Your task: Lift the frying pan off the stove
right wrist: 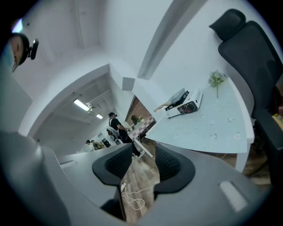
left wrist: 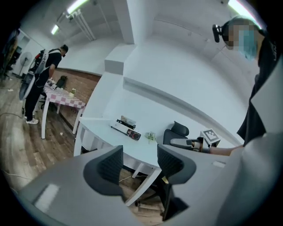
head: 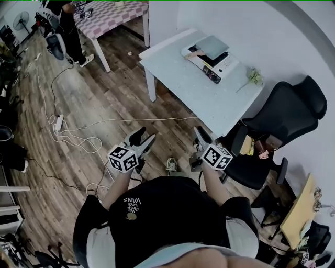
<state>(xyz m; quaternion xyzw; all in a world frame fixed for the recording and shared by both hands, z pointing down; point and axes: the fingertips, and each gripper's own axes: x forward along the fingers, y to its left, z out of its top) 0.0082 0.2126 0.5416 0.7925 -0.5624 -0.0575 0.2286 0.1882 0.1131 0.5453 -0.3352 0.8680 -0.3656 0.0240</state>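
Head view shows the task not yet begun. The frying pan (head: 212, 46), a flat grey pan with a pale handle pointing left, sits on top of the white stove (head: 224, 66) at the far end of the pale bench (head: 209, 99). Nothing touches it. The person stands on the floor well apart from the bench, holding both grippers at about waist height in front of the body.

The left gripper (head: 142, 140) has its jaws apart with nothing between them; the left gripper view shows only the bench leg and floor through the gap. The right gripper (head: 201, 137) is likewise parted and empty, with bare floor and a loop of cable showing between its pads in the right gripper view. As I judge it, everything is left to do: walk up to the bench, reach the pan's handle, close on it and lift the pan clear of the stove.

Besides the stove, the bench carries only a small plant sprig (head: 255, 77) near its right edge. A black office chair (head: 285, 118) stands just beside the bench's near corner. The floor (head: 89, 99) is dark wood planks, with a white cable and a power strip (head: 58, 123) lying on it. Farther off stand a checked table (head: 112, 13) and another person (head: 65, 26), and the walls are plain white.
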